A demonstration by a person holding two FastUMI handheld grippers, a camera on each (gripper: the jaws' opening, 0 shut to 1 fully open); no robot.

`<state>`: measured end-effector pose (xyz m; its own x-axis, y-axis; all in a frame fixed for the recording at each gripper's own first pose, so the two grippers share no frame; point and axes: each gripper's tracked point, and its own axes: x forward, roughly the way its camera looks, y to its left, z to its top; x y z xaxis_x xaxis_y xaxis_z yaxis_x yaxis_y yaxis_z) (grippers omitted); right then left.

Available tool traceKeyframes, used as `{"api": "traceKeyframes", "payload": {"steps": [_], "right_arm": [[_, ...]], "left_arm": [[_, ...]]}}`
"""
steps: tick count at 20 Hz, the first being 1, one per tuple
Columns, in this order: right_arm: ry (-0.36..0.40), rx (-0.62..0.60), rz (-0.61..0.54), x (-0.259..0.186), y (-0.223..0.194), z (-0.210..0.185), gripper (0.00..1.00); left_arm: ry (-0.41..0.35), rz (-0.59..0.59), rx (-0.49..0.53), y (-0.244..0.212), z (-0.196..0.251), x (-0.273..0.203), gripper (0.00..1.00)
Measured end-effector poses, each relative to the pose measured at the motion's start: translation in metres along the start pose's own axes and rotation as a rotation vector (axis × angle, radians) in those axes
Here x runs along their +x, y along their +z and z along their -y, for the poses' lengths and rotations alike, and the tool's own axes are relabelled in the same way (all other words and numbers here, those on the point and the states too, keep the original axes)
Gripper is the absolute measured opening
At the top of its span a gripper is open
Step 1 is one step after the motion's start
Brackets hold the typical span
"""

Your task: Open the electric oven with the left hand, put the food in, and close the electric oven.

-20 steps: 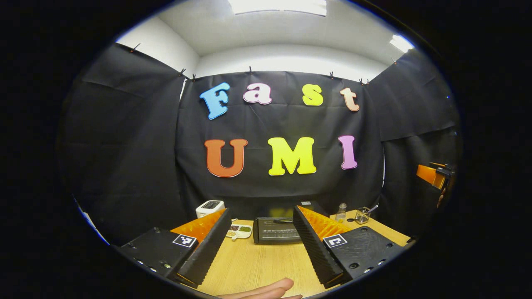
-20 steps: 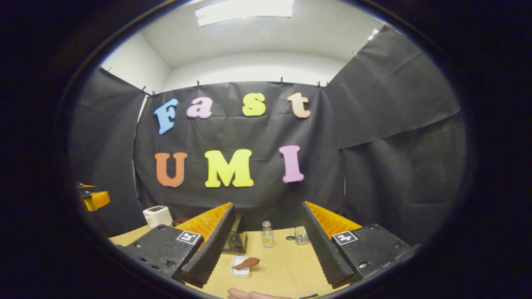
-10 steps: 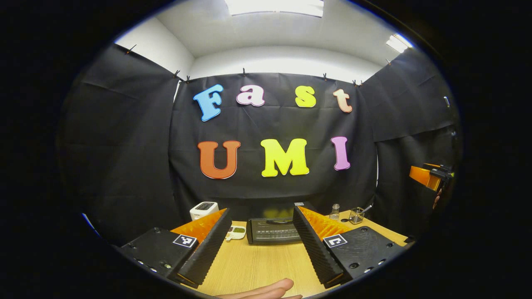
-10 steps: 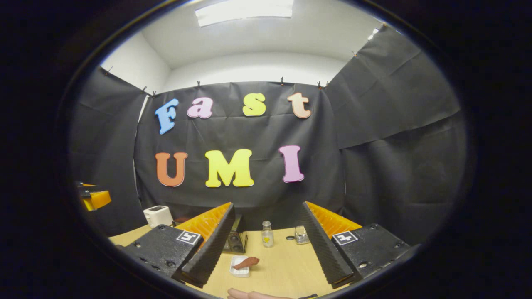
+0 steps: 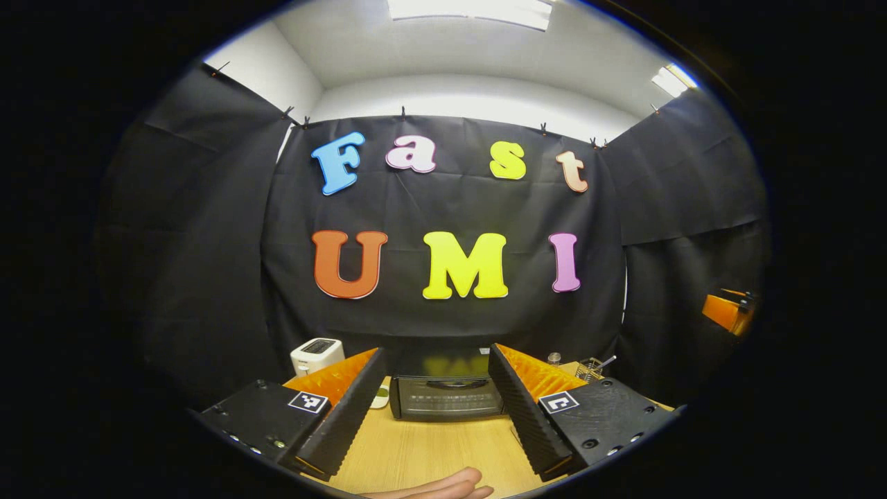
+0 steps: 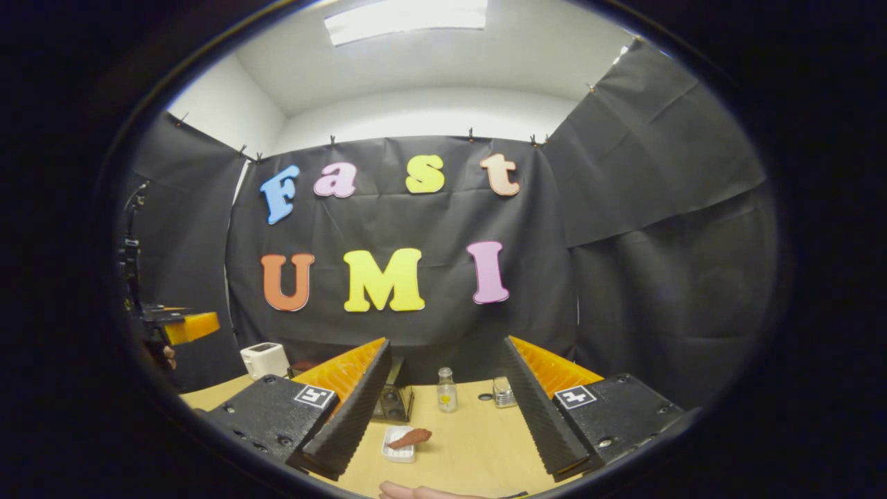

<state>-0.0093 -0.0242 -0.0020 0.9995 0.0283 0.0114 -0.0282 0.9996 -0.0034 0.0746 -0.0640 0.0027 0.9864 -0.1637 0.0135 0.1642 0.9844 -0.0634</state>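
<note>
The black electric oven (image 5: 447,398) stands at the back of the wooden table (image 5: 429,450), door shut, handle (image 5: 447,382) across its top edge. My left gripper (image 5: 436,357) is open, and the oven sits centred between its fingers, some way ahead. In the right gripper view the food, a reddish-brown piece (image 6: 411,437), lies on a small white dish (image 6: 400,453) just ahead of my open right gripper (image 6: 445,346). Part of the oven (image 6: 393,400) shows behind that gripper's left finger. The left gripper (image 6: 186,326) hangs at the far left there.
A white toaster (image 5: 317,355) and a small dish (image 5: 380,396) stand left of the oven. A glass jar (image 6: 447,391) and a small glass (image 6: 504,393) stand at the back right. The right gripper (image 5: 726,312) shows far right. A person's finger (image 5: 443,484) lies at the table's near edge.
The left gripper has moved left and forward, so the oven now sits centred between its fingers and looks larger. The right gripper has barely moved.
</note>
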Motion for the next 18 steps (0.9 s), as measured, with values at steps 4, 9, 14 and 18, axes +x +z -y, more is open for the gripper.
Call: {"api": "traceKeyframes", "payload": {"steps": [4,9,14,18], "right_arm": [[0.003,-0.009,0.001,0.005,-0.002,0.003,1.0],[0.013,-0.021,0.018,0.004,-0.002,0.011,1.0],[0.024,-0.005,0.023,0.003,-0.007,0.022,1.0],[0.067,0.008,0.024,0.009,-0.016,0.02,1.0]], "left_arm": [[-0.043,-0.023,-0.011,-0.021,0.011,0.063,0.95],[-0.046,-0.11,-0.005,-0.079,0.015,0.139,0.95],[-0.027,-0.231,0.007,-0.141,0.016,0.198,0.95],[-0.002,-0.329,0.006,-0.186,0.018,0.229,0.95]]}}
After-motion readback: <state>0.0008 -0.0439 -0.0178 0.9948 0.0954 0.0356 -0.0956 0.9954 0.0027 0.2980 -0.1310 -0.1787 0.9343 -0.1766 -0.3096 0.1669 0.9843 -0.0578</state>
